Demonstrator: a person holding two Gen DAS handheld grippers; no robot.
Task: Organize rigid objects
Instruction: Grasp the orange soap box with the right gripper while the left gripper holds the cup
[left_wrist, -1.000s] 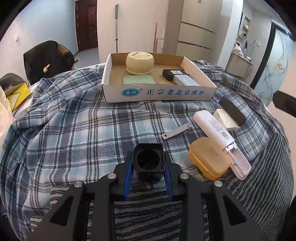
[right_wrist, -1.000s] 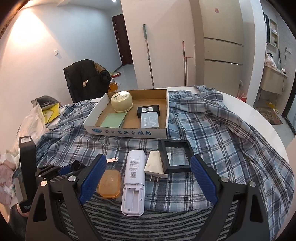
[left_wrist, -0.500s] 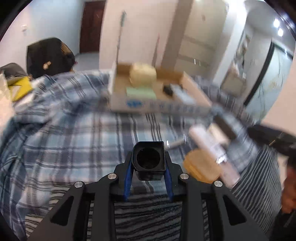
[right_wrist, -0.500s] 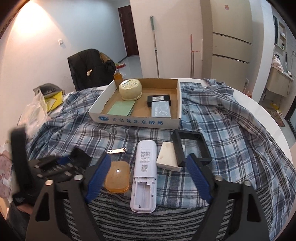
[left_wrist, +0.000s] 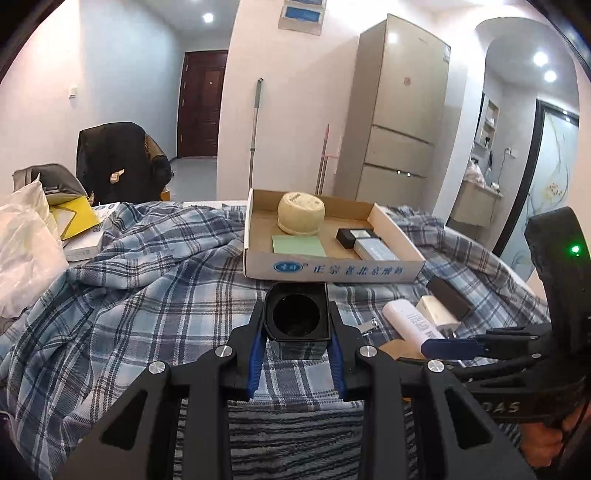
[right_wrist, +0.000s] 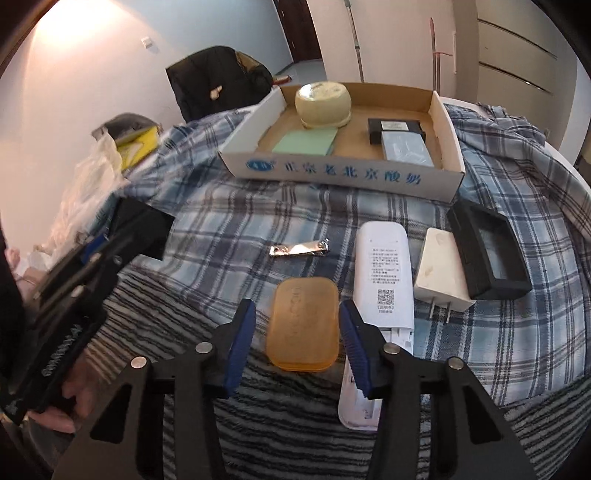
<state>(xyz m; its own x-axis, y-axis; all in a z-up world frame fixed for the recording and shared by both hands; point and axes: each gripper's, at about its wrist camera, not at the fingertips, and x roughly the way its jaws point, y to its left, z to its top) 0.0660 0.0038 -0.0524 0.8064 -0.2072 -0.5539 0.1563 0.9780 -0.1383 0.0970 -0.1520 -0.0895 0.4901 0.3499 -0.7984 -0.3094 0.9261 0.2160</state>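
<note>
Plaid cloth covers the table. Left gripper (left_wrist: 297, 345) clamps a black square cup (left_wrist: 297, 317), held short of the cardboard tray (left_wrist: 332, 271) ahead. Right gripper (right_wrist: 297, 336) is closing around the orange case (right_wrist: 303, 328), pads not yet touching. Next, I judge: finish the pinch, lift toward the tray.

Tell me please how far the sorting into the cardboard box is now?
Done: four items lie in the cardboard box. In hand: the left gripper grips a black square holder; the right gripper is closing around the orange case. Left: nail clipper, white device, charger, black frame.
</note>
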